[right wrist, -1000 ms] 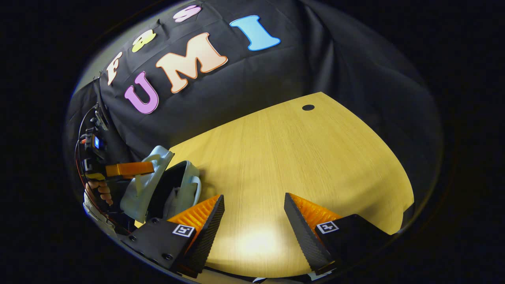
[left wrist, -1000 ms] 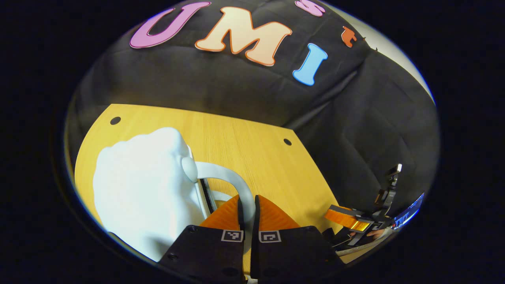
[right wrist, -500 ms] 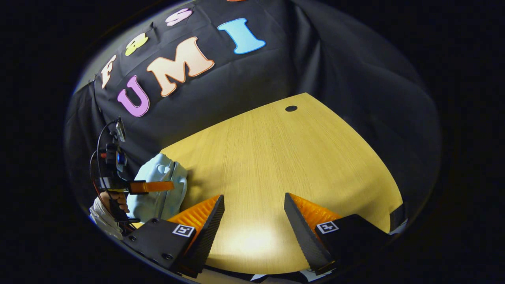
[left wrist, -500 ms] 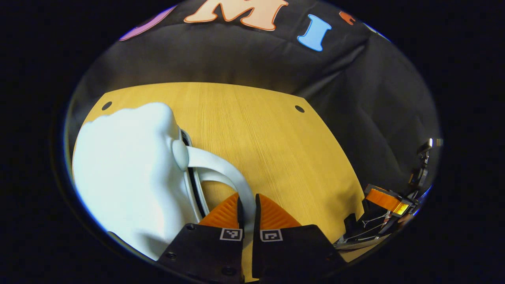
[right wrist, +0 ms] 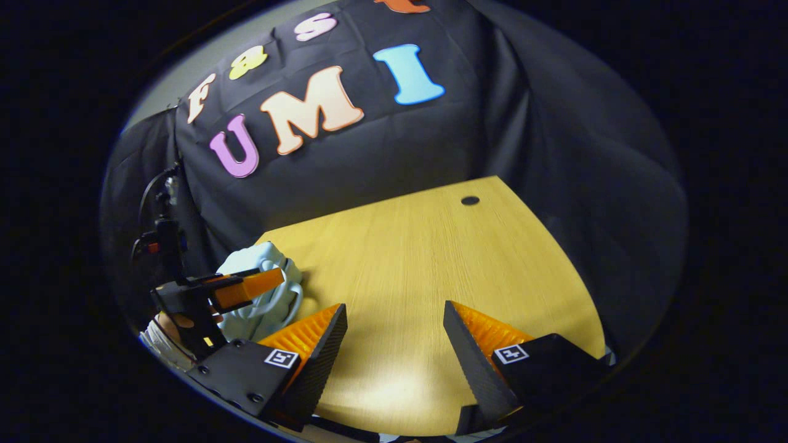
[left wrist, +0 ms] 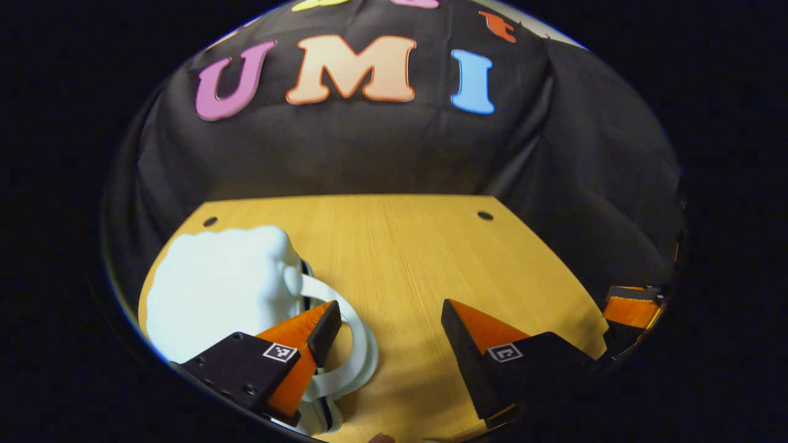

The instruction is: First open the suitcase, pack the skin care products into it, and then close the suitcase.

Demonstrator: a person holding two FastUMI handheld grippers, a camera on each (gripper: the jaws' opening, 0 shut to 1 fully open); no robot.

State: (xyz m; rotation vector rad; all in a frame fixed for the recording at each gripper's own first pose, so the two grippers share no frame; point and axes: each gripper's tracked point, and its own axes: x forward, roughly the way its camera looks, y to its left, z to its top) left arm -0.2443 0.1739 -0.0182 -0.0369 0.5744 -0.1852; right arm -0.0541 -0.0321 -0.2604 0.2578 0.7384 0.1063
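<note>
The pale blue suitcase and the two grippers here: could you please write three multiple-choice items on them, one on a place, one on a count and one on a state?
1. Where on the light wooden table does the pale blue hard-shell suitcase lie in the left gripper view?
A. left part
B. right part
C. far edge, centre

2. How many dark round holes in the tabletop appear in the left gripper view?
A. none
B. two
C. five

3. How do the jaws of the left gripper stand?
A. shut on the handle
B. shut on nothing
C. open

Answers:
1 A, the suitcase lies left of the gripper.
2 B, one hole sits near each far corner.
3 C, bare table shows between the jaws, and the white curved handle lies free beside one of them.
</note>
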